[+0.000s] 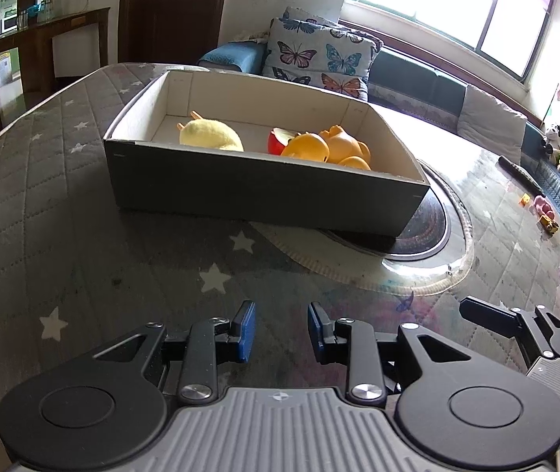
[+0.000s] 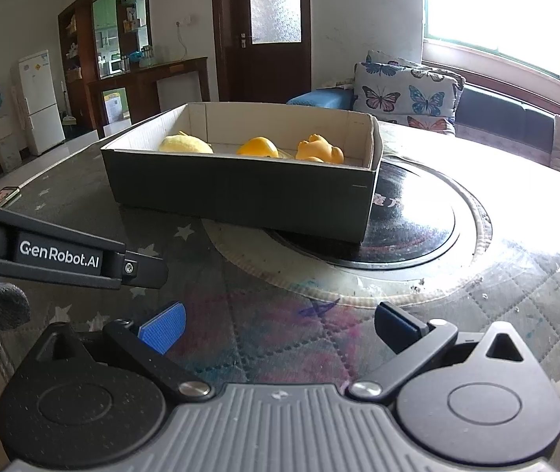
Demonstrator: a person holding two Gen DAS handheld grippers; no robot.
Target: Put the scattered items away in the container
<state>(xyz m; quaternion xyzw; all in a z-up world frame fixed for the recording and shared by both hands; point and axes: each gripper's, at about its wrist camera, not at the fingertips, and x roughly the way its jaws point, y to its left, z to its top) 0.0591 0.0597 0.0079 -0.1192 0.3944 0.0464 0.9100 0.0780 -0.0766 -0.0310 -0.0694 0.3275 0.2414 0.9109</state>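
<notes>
A dark cardboard box point(image 1: 240, 185) with a pale inside stands on the table ahead of both grippers. In it lie a yellow plush toy point(image 1: 211, 135), a red apple piece point(image 1: 278, 141) and an orange rubber toy point(image 1: 329, 149). The right wrist view shows the box point(image 2: 240, 188) with the plush toy point(image 2: 185, 144) and orange toy point(image 2: 319, 149) inside. My left gripper point(image 1: 281, 330) hovers low over the cloth in front of the box, jaws apart with a narrow empty gap. My right gripper point(image 2: 280, 328) stands wide open, nothing between its blue pads point(image 2: 163, 330).
The table wears a grey star-patterned quilted cover point(image 1: 43, 196) around a round black hotplate point(image 2: 417, 228). Small toys point(image 1: 543, 212) and a black remote point(image 1: 520, 175) lie at the far right edge. A sofa with a butterfly cushion point(image 1: 319, 59) stands behind. The left gripper's body point(image 2: 63, 255) crosses the right view.
</notes>
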